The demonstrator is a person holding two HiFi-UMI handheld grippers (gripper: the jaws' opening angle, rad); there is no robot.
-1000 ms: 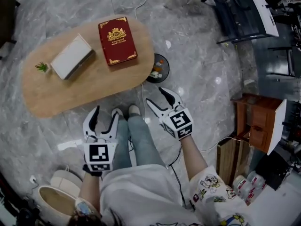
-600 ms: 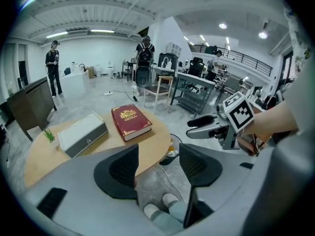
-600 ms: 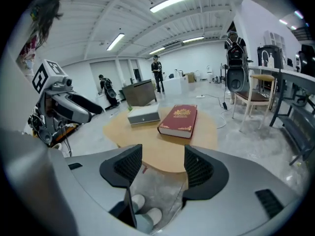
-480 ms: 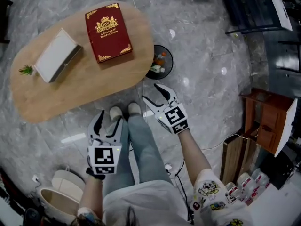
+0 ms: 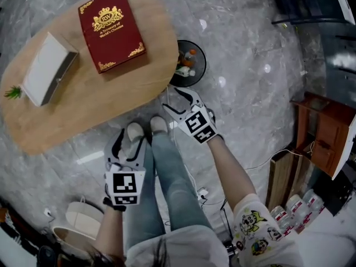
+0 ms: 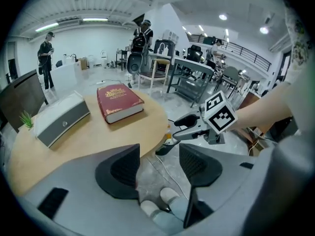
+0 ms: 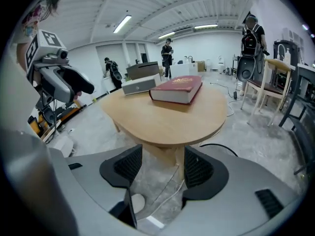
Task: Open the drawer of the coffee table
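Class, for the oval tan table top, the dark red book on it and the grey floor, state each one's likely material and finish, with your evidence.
Oval tan table top: probably wood or wood laminate, matt; faint even grain.
Dark red book: cloth or leatherette hard cover with gilt stamping, slight sheen.
Grey floor: polished marble or marble-look tile; white veins, lamp reflections.
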